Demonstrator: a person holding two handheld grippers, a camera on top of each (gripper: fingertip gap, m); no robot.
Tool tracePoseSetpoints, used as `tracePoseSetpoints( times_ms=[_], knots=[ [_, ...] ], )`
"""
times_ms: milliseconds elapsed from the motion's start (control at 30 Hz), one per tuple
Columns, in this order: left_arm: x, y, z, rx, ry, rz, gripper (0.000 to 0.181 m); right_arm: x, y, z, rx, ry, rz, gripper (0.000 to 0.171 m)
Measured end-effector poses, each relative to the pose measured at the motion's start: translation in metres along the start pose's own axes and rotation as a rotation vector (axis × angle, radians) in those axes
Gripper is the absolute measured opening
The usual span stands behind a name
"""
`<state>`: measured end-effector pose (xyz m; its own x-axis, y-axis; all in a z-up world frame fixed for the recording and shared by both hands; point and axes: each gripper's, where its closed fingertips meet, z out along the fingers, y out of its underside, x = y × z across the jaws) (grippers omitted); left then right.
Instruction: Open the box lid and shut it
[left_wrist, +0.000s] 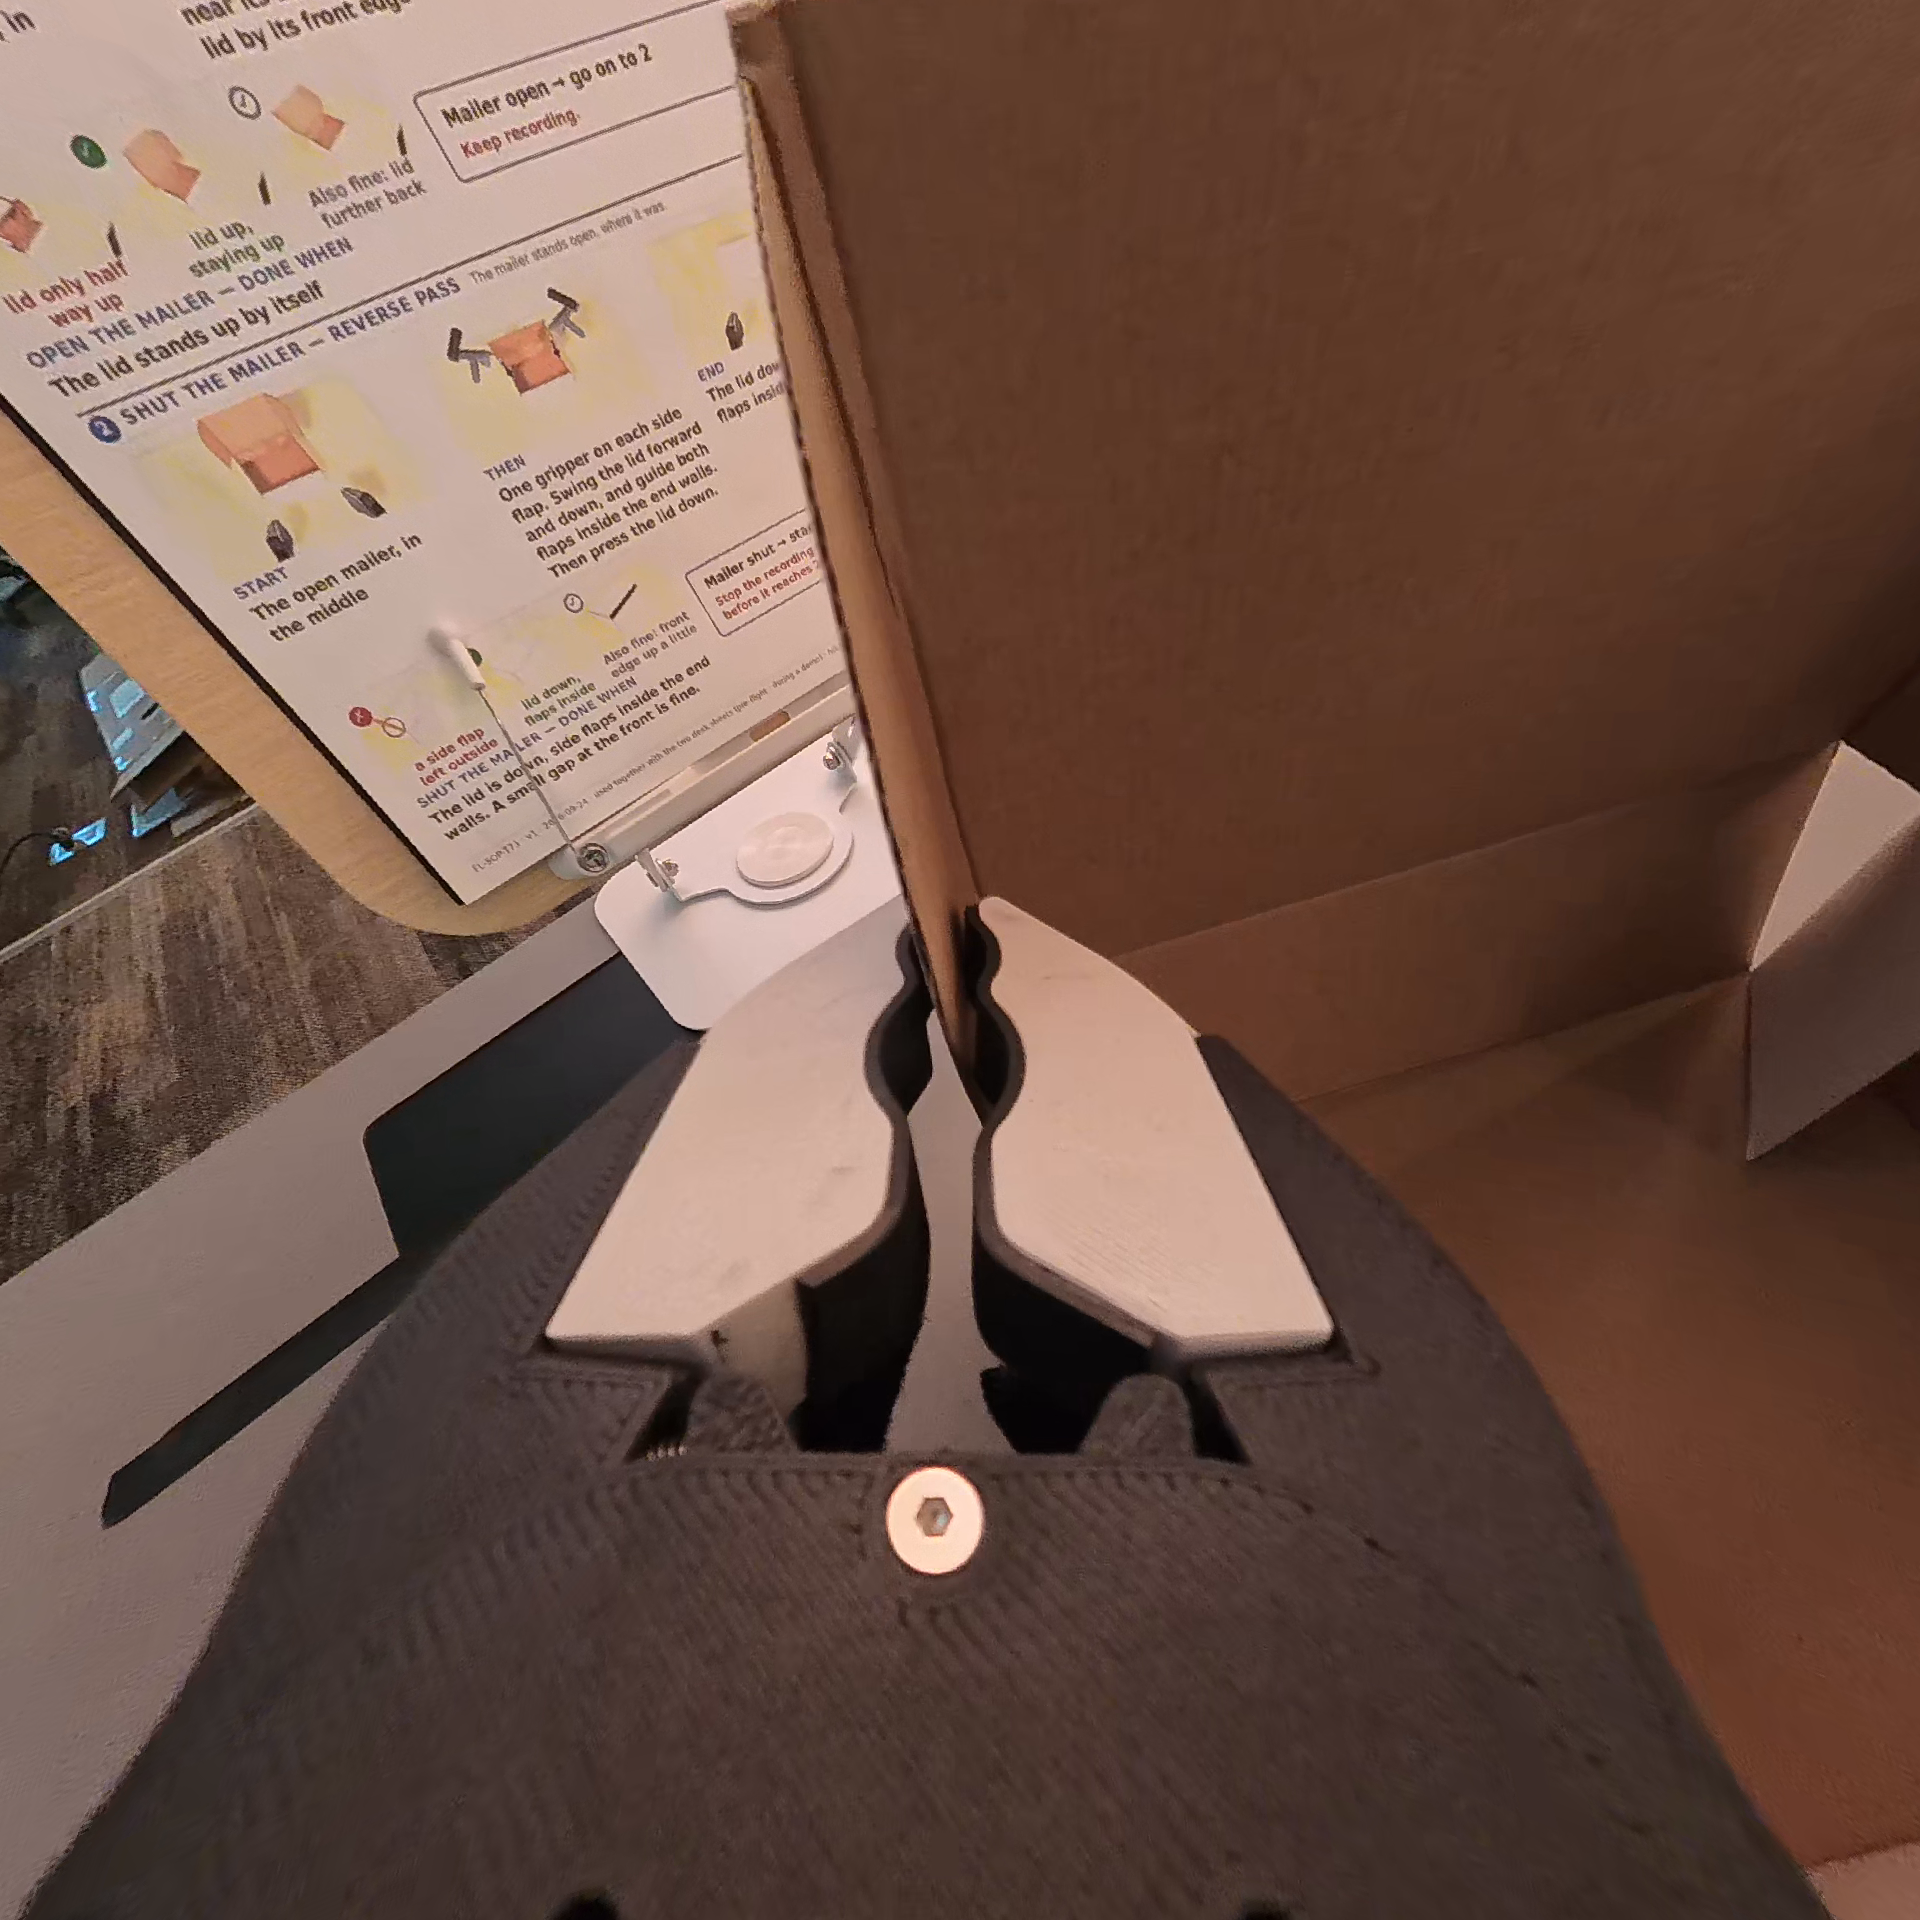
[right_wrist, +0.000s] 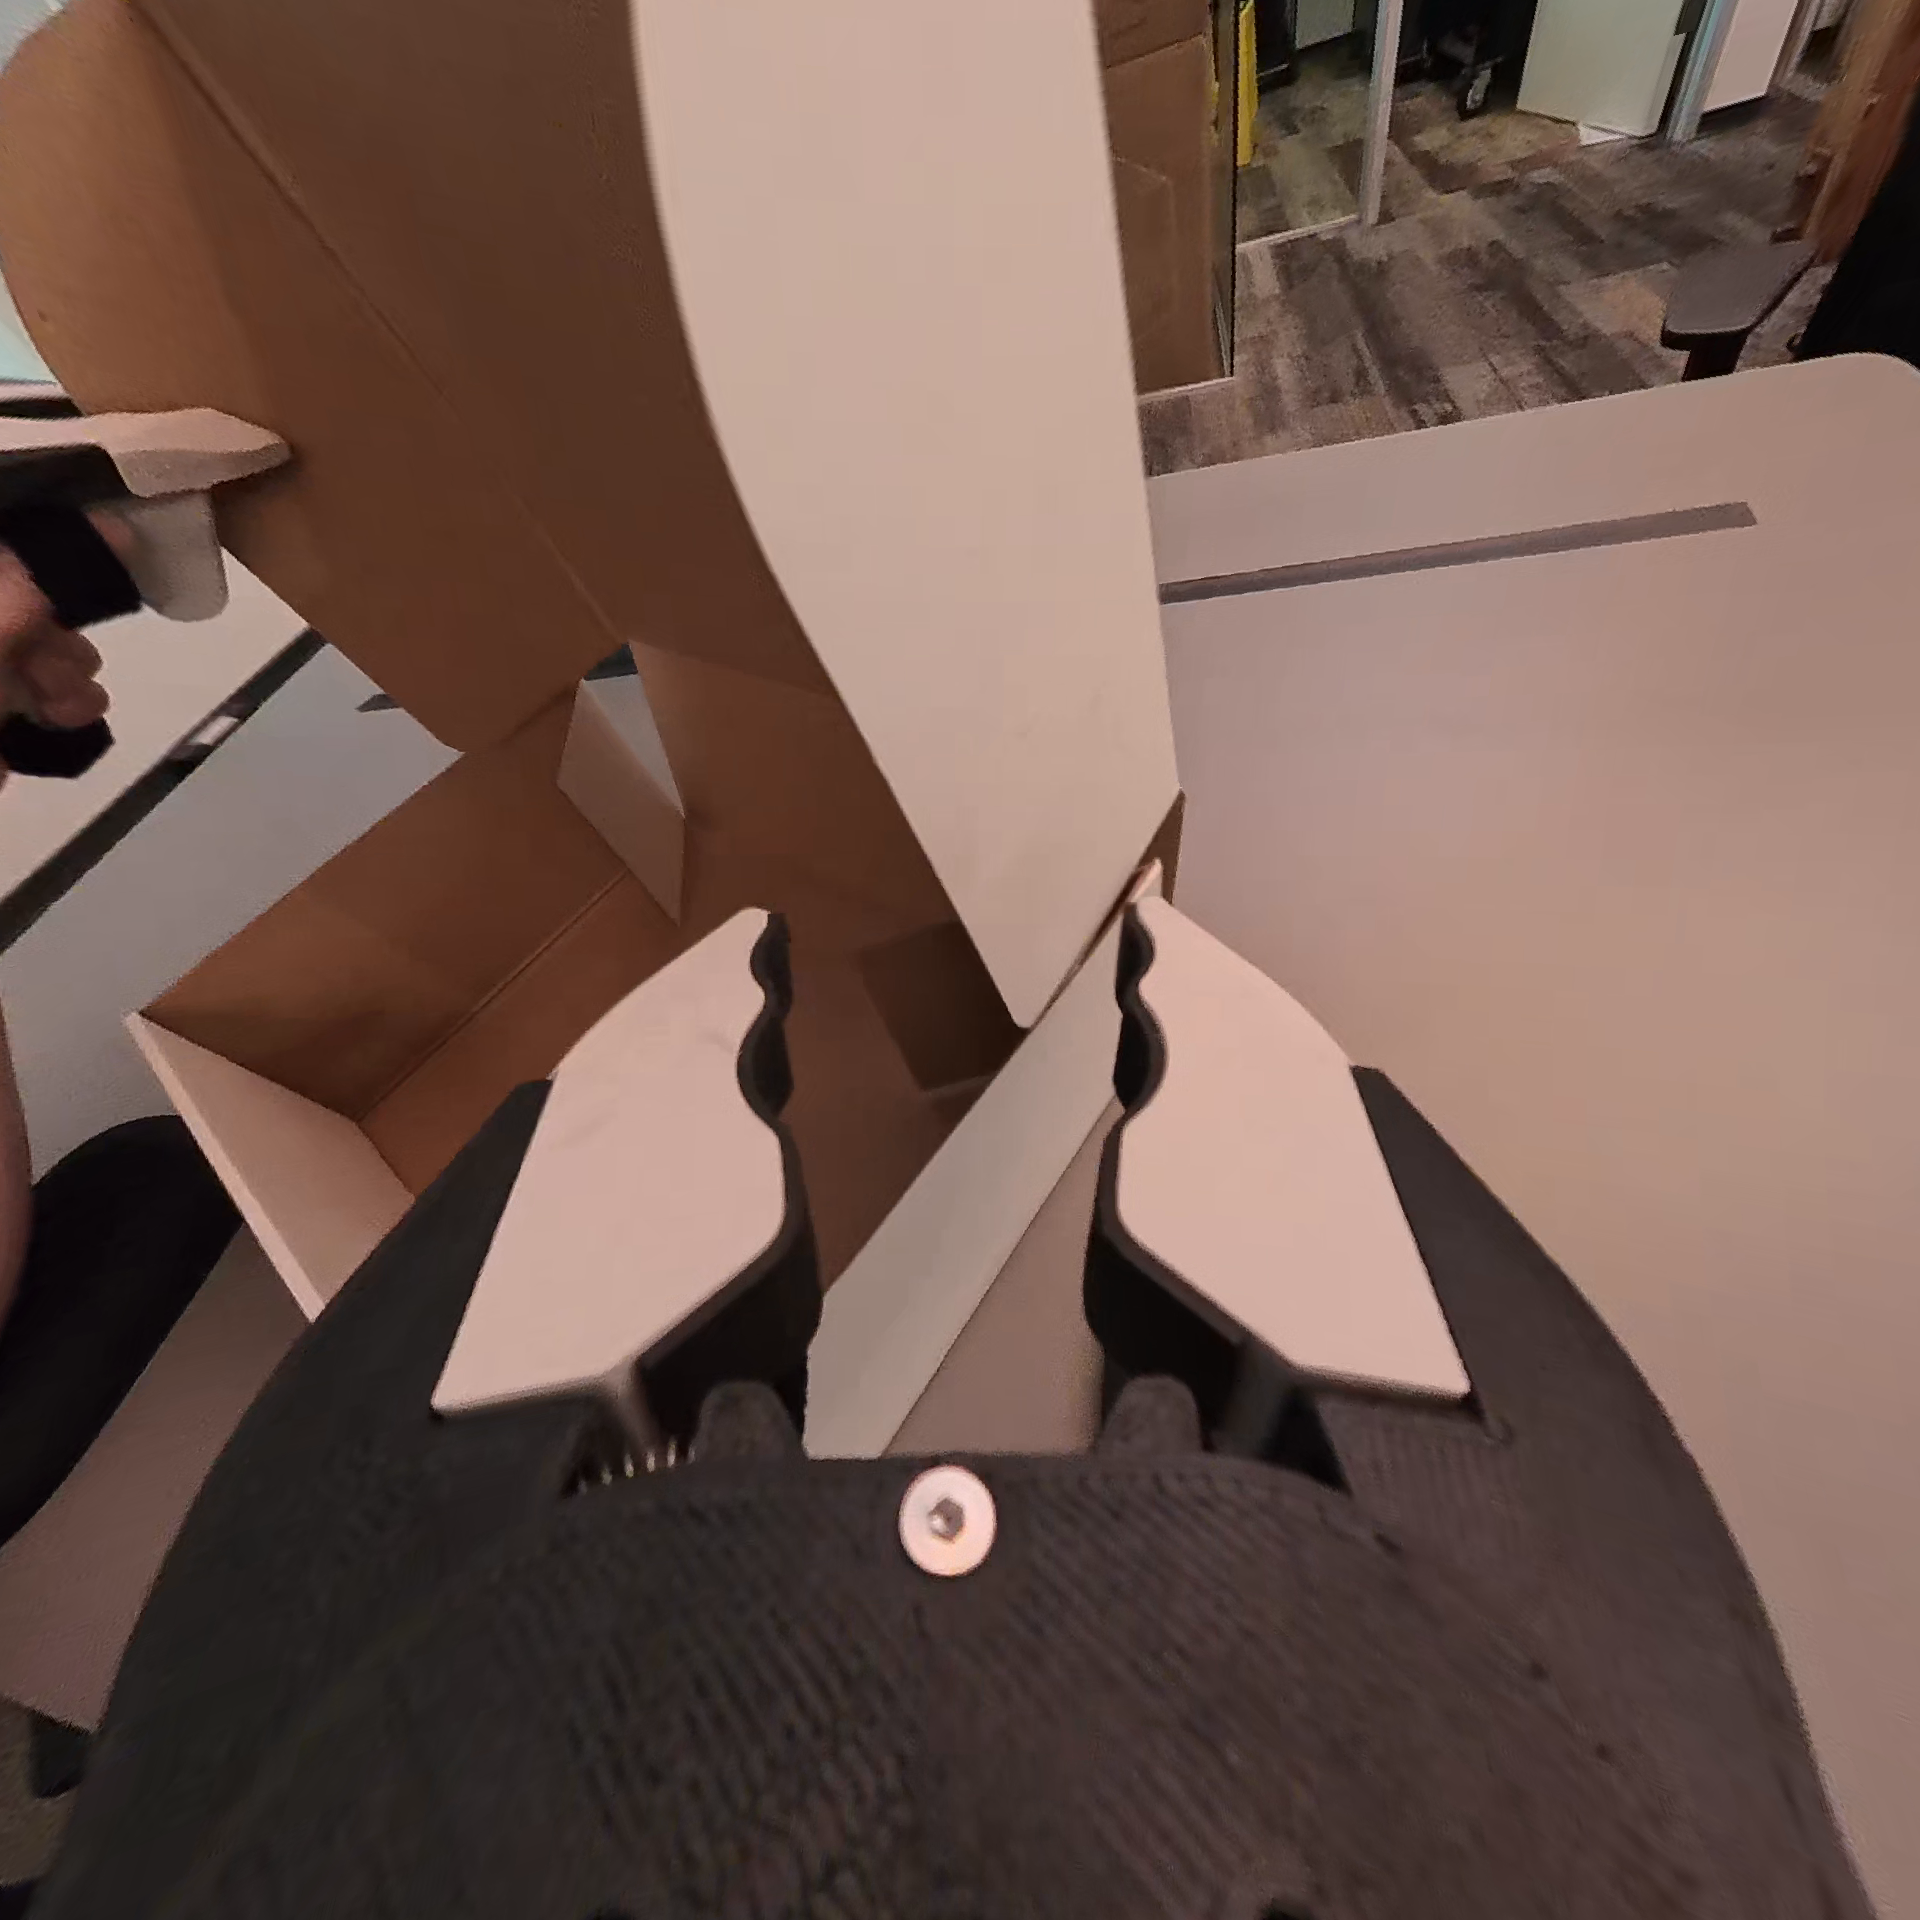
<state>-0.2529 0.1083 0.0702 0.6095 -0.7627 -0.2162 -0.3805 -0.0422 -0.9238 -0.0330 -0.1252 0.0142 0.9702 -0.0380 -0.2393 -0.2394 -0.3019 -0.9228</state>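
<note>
With the lid (left_wrist: 1351, 468) standing upright over the open box (right_wrist: 343, 997) on the desk (right_wrist: 1558, 831), the left gripper (left_wrist: 951, 997) pinches its side flap (left_wrist: 831, 499) for control, while the right gripper (right_wrist: 951, 987) gapes wide around the end wall (right_wrist: 966, 1195), gripping nothing.

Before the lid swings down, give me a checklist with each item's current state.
1. Left claw clamped on the left side flap: ok.
2. Right claw clamped on the right side flap: not ok, the jaws stand open around the box wall.
3. Lid raised, box open: ok.
4. Box interior free of things: ok in the part that shows.
5. Flaps lined up to go inside the end walls: cannot tell.
</note>
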Motion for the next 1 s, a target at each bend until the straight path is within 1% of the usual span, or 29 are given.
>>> tracePoseSetpoints(
  times_ms=[133, 200, 333, 467, 533, 567, 633, 700, 733, 767, 833, 867, 933, 1000],
  knots=[
    [0.0, 0.001, -0.001, -0.008, 0.011, -0.006, 0.003, -0.017, 0.01, 0.011, -0.069, 0.013, -0.045, 0.061],
    [0.0, 0.001, -0.001, -0.013, 0.018, -0.008, 0.003, -0.018, 0.017, 0.016, -0.101, 0.057, -0.093, 0.061],
    [0.001, 0.001, -0.003, -0.024, 0.022, 0.003, 0.004, -0.017, 0.02, 0.022, -0.095, 0.091, -0.161, 0.062],
    [0.006, 0.002, -0.006, -0.041, 0.057, -0.011, 0.008, -0.015, 0.013, 0.021, -0.062, 0.071, -0.147, 0.062],
    [0.009, 0.001, -0.009, -0.042, 0.089, -0.036, 0.015, -0.014, 0.0, 0.016, -0.038, 0.062, -0.145, 0.062],
    [0.01, -0.001, -0.011, -0.035, 0.102, -0.054, 0.023, -0.014, -0.01, 0.012, -0.021, 0.057, -0.15, 0.062],
    [0.011, -0.007, -0.019, -0.022, 0.116, -0.085, 0.035, -0.015, -0.039, 0.001, 0.014, 0.05, -0.166, 0.062],
    [0.015, -0.017, -0.035, -0.007, 0.121, -0.101, 0.048, -0.017, -0.072, -0.013, 0.052, 0.044, -0.188, 0.064],
    [0.025, -0.026, -0.046, 0.024, 0.142, -0.091, 0.048, -0.017, -0.088, -0.019, 0.071, 0.046, -0.199, 0.064],
    [0.04, -0.036, -0.058, 0.062, 0.178, -0.061, 0.04, -0.015, -0.102, -0.025, 0.083, 0.054, -0.207, 0.064],
    [0.084, -0.047, -0.076, 0.108, 0.285, 0.033, 0.015, -0.008, -0.122, -0.03, 0.077, 0.079, -0.207, 0.064],
    [0.11, -0.046, -0.08, 0.108, 0.348, 0.083, 0.006, -0.006, -0.127, -0.03, 0.058, 0.087, -0.209, 0.065],
    [0.161, -0.035, -0.074, 0.062, 0.459, 0.174, 0.002, -0.003, -0.133, -0.026, 0.013, 0.117, -0.225, 0.069],
    [0.205, -0.015, -0.056, -0.015, 0.55, 0.243, 0.001, -0.004, -0.135, -0.019, -0.036, 0.143, -0.237, 0.072]
  ],
)
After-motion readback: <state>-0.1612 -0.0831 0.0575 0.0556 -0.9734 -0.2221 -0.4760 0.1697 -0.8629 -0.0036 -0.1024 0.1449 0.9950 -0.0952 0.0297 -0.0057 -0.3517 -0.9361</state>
